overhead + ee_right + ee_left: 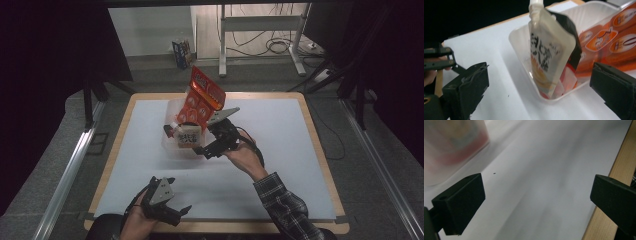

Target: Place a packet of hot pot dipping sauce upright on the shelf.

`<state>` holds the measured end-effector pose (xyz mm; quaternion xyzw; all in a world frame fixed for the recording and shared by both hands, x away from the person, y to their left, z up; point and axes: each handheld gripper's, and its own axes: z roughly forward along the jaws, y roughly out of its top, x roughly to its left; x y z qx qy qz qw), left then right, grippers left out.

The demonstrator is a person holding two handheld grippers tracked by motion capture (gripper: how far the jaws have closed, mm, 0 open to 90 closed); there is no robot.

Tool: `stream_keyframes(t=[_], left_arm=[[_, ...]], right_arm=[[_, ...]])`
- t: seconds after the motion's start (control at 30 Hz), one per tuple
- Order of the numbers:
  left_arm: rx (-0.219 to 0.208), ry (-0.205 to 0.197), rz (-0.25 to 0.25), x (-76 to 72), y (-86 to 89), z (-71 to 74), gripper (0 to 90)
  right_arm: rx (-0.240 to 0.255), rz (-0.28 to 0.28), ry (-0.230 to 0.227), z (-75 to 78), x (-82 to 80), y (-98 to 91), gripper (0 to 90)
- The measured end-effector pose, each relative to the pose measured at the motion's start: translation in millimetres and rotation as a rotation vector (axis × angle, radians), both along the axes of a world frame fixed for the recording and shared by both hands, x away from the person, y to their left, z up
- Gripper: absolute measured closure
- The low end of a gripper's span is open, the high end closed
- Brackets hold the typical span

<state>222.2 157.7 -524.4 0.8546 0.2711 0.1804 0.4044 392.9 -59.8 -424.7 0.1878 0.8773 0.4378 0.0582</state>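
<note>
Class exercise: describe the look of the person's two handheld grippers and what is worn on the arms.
Both the left gripper and right gripper are black, angular frames, each ending in two blocky black jaws and topped by a grey three-cornered plate. A dark cable trails from the right one. The right arm wears a dark checked sleeve.

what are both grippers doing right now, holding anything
left gripper: open, empty, over the white table sheet.
right gripper: open, holding nothing, by the spouted white drink pouch.

Right gripper (200, 142) fingers spread wide; left gripper (172, 200) fingers apart.
</note>
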Motion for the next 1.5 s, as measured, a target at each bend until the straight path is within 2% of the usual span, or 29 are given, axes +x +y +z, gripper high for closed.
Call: stream_keyframes(t=[0.1, 0.2, 0.57, 0.77, 0.93, 1.1, 1.33, 1.5], left_arm=[[0.002, 0.0, -0.001, 0.0, -0.2, -0.1, 0.0], [0.004, -0.002, -0.003, -0.3, -0.6, 0.0, 0.0], [0.022, -0.019, -0.018, -2.0, -2.4, 0.8, 0.0], [0.03, -0.023, -0.021, -2.1, -2.8, 0.8, 0.0], [0.029, -0.024, -0.019, -2.1, -2.9, 0.6, 0.0], [0.028, -0.027, -0.017, -2.3, -2.8, 0.6, 0.0], [0.027, -0.028, -0.014, -2.0, -1.7, 1.0, 0.0], [0.029, -0.031, -0.012, -2.0, -1.1, 1.3, 0.0]], right_arm=[[0.003, -0.007, -0.001, -3.0, -3.5, -2.1, 0.0], [-0.02, -0.006, -0.013, -4.6, -6.5, -2.4, 0.0], [-0.014, -0.001, -0.019, -11.1, -20.6, -11.1, 0.0], [-0.019, -0.021, -0.042, -9.8, -28.8, -17.1, 0.0], [-0.019, -0.018, -0.043, -10.1, -33.0, -19.6, 0.0], [0.0, -0.021, -0.038, -8.8, -36.6, -24.7, 0.0], [0.021, -0.025, -0.054, -5.1, -41.1, -33.8, 0.0], [0.005, -0.034, -0.077, -4.9, -46.8, -37.5, 0.0]])
